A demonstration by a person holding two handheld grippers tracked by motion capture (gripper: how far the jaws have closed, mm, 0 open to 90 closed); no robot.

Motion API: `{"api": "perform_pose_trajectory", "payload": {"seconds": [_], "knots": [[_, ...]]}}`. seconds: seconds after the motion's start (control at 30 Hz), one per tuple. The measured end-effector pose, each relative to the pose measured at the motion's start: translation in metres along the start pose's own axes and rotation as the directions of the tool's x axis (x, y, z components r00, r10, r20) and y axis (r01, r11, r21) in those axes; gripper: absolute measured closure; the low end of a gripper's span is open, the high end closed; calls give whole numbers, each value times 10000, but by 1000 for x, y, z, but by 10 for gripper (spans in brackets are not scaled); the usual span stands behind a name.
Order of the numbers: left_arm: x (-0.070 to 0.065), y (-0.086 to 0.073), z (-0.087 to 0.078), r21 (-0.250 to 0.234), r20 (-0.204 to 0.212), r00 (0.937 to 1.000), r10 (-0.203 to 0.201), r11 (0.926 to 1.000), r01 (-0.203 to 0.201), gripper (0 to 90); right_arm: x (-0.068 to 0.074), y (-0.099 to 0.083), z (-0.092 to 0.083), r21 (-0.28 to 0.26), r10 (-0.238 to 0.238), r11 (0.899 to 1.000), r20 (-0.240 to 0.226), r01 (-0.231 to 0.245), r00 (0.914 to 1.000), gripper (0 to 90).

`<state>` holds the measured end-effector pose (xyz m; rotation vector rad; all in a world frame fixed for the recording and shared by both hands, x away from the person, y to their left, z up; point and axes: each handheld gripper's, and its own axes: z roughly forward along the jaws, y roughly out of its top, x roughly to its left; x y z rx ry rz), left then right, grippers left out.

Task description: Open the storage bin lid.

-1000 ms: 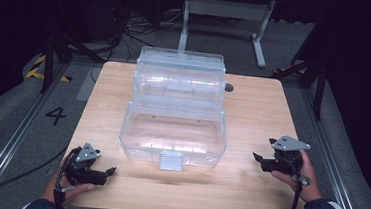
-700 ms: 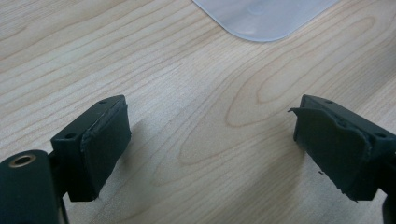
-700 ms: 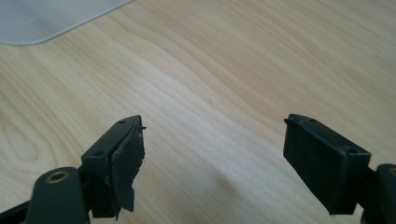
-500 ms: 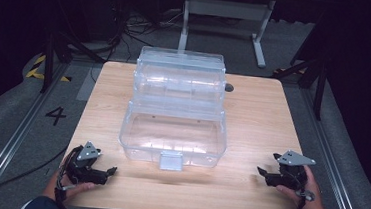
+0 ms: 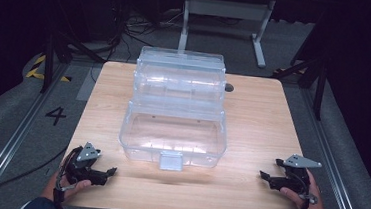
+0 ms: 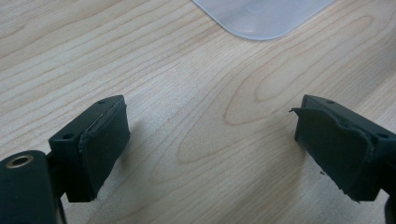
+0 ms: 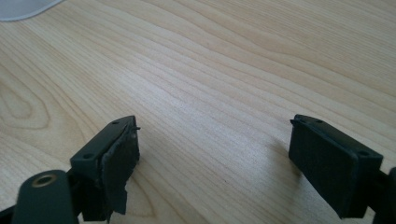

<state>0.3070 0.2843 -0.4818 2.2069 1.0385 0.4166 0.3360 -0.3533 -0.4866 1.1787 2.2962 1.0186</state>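
The clear plastic box (image 5: 175, 111) stands open at the bench's (image 5: 257, 120) centre, latch tab toward six o'clock, and neither tool touches it — the work looks to be at rest beside it. The left tool (image 5: 110, 171), at seven o'clock, gapes wide over bare wood. The right tool (image 5: 262, 176), at five o'clock, has just been opening, nothing between its jaws. Any next move means reaching inward to the box.

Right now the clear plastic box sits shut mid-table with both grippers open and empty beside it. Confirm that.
Not quite: the clear plastic box stands open, lid tipped back, as the high view shows. The left gripper and right gripper are open and empty.
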Motion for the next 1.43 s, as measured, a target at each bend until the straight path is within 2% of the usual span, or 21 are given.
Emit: {"api": "perform_pose_trajectory", "payload": {"seconds": [0.63,0.83,0.9,1.03,1.13,1.43], "knots": [[0,1,1,33,100,9999,-62,10000,62,87,0,1,1,24,24,10000,28,-24,10000,156],[1,1,1,41,76,10000,45,10000,-45,85,0,1,1,25,25,10000,28,-25,10000,156],[0,1,1,31,103,9999,-67,10000,66,85,0,1,1,14,49,10000,22,-49,10000,155],[1,1,1,99,49,10000,86,9999,-87,81,0,1,1,18,33,10000,22,-33,10000,154],[0,1,1,146,168,9998,-138,9998,135,76,0,1,1,16,21,10000,17,-21,10000,154],[1,2,2,147,64,10000,1,9999,-2,62,0,1,1,18,24,10000,17,-24,10000,154]]}}
